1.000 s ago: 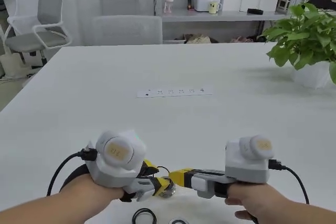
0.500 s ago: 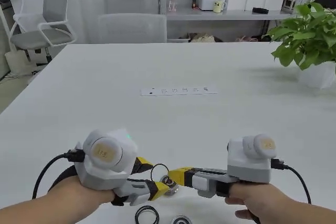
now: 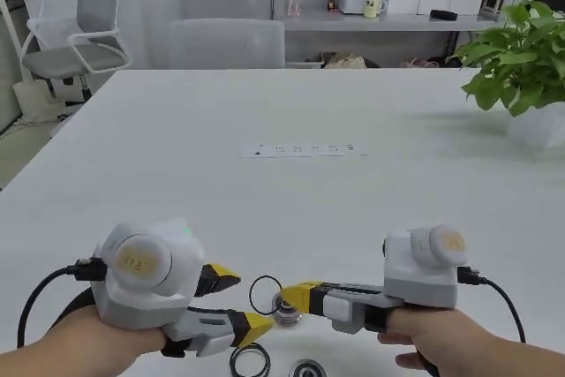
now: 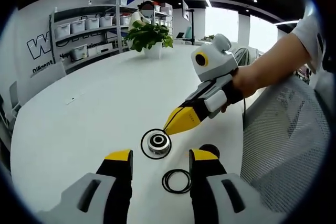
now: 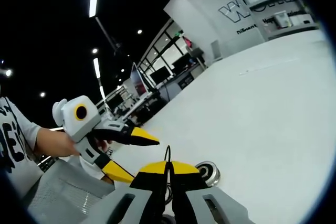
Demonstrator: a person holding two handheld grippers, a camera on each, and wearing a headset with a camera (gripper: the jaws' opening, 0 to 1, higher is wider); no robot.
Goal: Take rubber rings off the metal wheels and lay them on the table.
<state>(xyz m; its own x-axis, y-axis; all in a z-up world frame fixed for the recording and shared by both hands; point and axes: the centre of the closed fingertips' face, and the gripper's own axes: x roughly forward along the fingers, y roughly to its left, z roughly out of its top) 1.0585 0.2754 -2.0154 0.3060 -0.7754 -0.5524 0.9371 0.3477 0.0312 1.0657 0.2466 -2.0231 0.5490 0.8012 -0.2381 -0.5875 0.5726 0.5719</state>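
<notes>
My right gripper (image 3: 285,292) points left, shut on a thin black rubber ring (image 3: 264,294). In the left gripper view that ring (image 4: 143,149) loops loosely around a small metal wheel (image 4: 157,141) on the white table, pinched by the right gripper's yellow tip (image 4: 170,126). The wheel (image 3: 284,310) lies just under that tip. My left gripper (image 3: 237,299) is open, a little left of the wheel, nothing between its jaws. A second, loose ring (image 3: 249,361) lies on the table nearer me, beside another wheel (image 3: 305,368). In the right gripper view the wheel (image 5: 207,173) sits beside the shut tips (image 5: 168,169).
The white table (image 3: 291,209) stretches far ahead, with a flush socket strip (image 3: 305,149) at its middle. A potted plant (image 3: 521,68) stands at the far right. Chairs and shelves stand beyond the far edge. Cables trail from both grippers.
My left gripper has drawn back to the left, away from the wheel, and its jaws now stand wider apart. The ring now hangs loose from the right gripper's tip.
</notes>
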